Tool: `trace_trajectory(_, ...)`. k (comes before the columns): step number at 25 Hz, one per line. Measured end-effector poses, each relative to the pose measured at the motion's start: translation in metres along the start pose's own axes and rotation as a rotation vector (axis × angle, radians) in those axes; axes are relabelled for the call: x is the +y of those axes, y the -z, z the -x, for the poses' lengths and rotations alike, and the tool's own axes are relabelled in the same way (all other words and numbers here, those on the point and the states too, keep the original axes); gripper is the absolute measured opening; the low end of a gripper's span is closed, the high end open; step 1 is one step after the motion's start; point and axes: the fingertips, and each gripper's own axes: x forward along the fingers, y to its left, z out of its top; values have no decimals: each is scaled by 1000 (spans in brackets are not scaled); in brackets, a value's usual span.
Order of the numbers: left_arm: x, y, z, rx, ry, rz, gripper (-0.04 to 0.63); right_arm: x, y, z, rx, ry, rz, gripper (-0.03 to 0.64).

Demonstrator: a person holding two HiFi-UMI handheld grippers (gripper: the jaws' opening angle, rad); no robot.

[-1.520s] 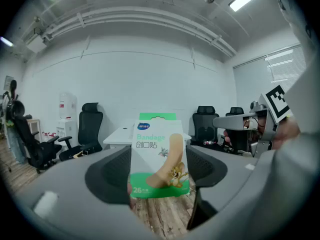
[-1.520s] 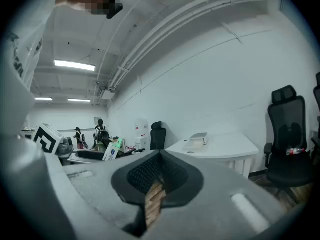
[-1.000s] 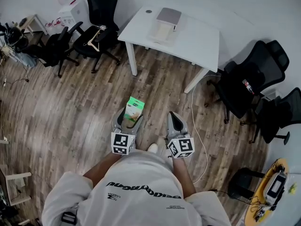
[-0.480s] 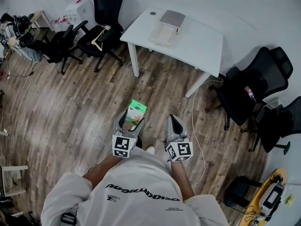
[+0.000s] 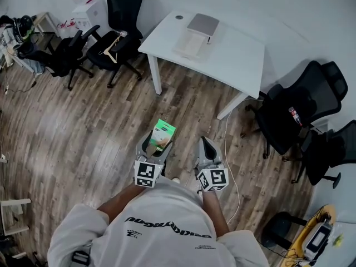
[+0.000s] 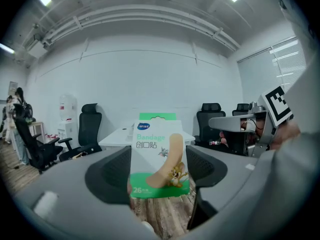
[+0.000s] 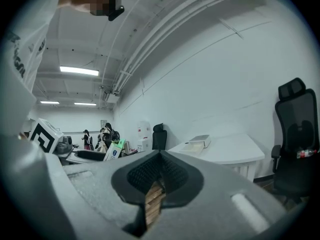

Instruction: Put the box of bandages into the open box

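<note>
Left tool (image 5: 154, 145) is clamping the box of bandages (image 6: 159, 156) by its two side edges, jaws part open to the box's width. In the left gripper view the box is standing upright: long axis running up-down, printed face turned to the camera, green tab at the top, green band at the bottom. In the head view it is sticking out past the jaw tips on the side away from the person.

Right tool (image 7: 159, 176) is carrying nothing, with its pads pressing together and only floor (image 5: 83, 127) showing through the slit.

Both tools are hovering over the wooden floor, well apart from the white tabletop (image 5: 233, 52).

The open box (image 5: 194, 35) is sitting on that tabletop near its far edge, with the grey lid part lying just behind the pale tray part. From here I cannot tell what it is holding.

Black office chairs (image 5: 295, 107) are standing on either side of the tabletop.
</note>
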Motion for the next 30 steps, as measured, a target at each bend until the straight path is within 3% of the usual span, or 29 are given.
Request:
trace_trajectory(16, 81, -43, -140, -6, 31, 8, 351, -62, -25, -150, -1, 35, 3, -1)
trace_trajectory(30, 156, -88, -244, 12, 105, 10, 351, -98, -53, -269, 16, 120, -3, 0)
